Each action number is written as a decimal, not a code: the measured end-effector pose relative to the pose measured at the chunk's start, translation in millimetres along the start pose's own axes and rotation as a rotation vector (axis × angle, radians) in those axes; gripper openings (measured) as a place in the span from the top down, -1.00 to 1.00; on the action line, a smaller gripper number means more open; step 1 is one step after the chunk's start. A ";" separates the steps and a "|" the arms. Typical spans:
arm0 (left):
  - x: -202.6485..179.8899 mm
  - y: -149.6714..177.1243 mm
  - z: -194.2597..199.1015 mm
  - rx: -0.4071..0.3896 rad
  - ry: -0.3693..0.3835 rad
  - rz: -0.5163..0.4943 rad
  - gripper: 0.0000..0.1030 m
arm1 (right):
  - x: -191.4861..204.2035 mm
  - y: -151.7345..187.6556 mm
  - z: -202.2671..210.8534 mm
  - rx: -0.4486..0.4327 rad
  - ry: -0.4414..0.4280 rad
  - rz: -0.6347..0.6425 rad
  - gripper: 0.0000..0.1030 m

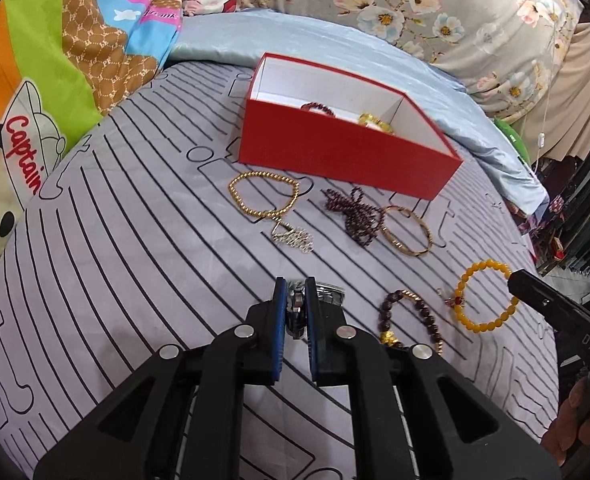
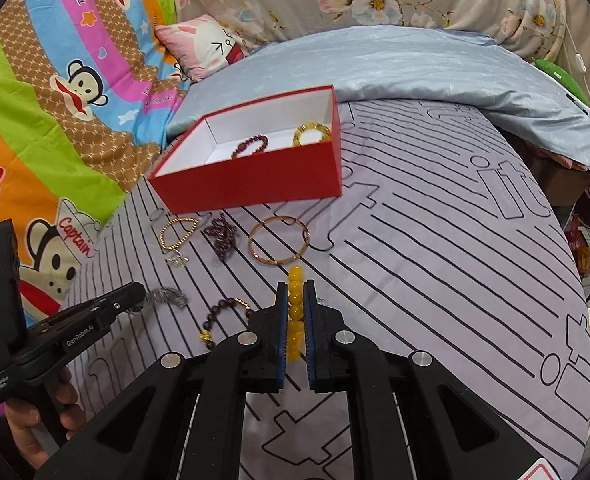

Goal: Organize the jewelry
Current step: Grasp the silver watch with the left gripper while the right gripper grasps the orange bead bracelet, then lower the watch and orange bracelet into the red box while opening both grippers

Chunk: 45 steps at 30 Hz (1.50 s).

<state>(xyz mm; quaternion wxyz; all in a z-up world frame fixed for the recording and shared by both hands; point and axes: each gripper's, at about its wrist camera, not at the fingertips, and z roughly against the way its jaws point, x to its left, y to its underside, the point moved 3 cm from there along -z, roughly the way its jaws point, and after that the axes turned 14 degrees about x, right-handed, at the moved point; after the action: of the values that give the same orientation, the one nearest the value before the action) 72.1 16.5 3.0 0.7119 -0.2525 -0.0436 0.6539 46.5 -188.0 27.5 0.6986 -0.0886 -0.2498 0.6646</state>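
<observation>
A red box point(image 1: 335, 152) point(image 2: 255, 178) stands on the striped bedsheet with a dark red bead bracelet point(image 2: 251, 146) and a yellow bracelet point(image 2: 311, 133) inside. My left gripper point(image 1: 296, 286) is shut on a silver metal watch point(image 1: 297, 312), which also shows in the right wrist view point(image 2: 165, 298). My right gripper point(image 2: 295, 286) is shut on a yellow bead bracelet point(image 2: 295, 312) point(image 1: 487, 296) that lies on the sheet. Loose on the sheet lie a gold bead chain point(image 1: 263, 196), a silver chain point(image 1: 293, 238), a dark purple bead strand point(image 1: 351, 212), a gold bangle point(image 1: 407, 232) and a brown bead bracelet point(image 1: 411, 316).
A cartoon-print quilt point(image 2: 55, 100) lies at the left. A light blue blanket point(image 2: 415, 72) and a pink pillow point(image 2: 211, 46) lie behind the box. The bed's edge drops off at the right point(image 2: 587, 280).
</observation>
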 end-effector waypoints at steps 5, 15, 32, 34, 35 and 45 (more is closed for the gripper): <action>-6.0 -6.0 14.3 -0.010 0.056 -0.002 0.83 | 7.0 -5.4 14.3 -0.031 -0.012 0.011 0.86; -21.8 -25.9 39.0 -0.024 0.107 -0.032 0.83 | 7.7 -22.3 26.8 -0.053 -0.048 0.001 0.86; -56.7 -151.9 76.5 -0.190 0.148 -0.128 0.83 | 21.0 -143.8 35.4 -0.170 -0.099 0.032 0.86; -58.7 -166.5 69.0 -0.186 0.144 -0.135 0.83 | 19.7 -159.4 24.3 -0.162 -0.109 0.023 0.86; -58.2 -175.5 61.2 -0.181 0.146 -0.128 0.83 | 18.7 -165.6 18.2 -0.155 -0.117 0.017 0.86; -44.0 -206.0 -18.6 -0.058 0.146 -0.086 0.83 | 17.8 -194.8 -63.3 -0.016 -0.142 -0.003 0.86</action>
<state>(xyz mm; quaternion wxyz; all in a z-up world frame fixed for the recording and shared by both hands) 260.5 -34.6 84.5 0.7329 -0.3178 -0.0210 0.6012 248.2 -177.2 66.0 0.6793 -0.0465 -0.3044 0.6661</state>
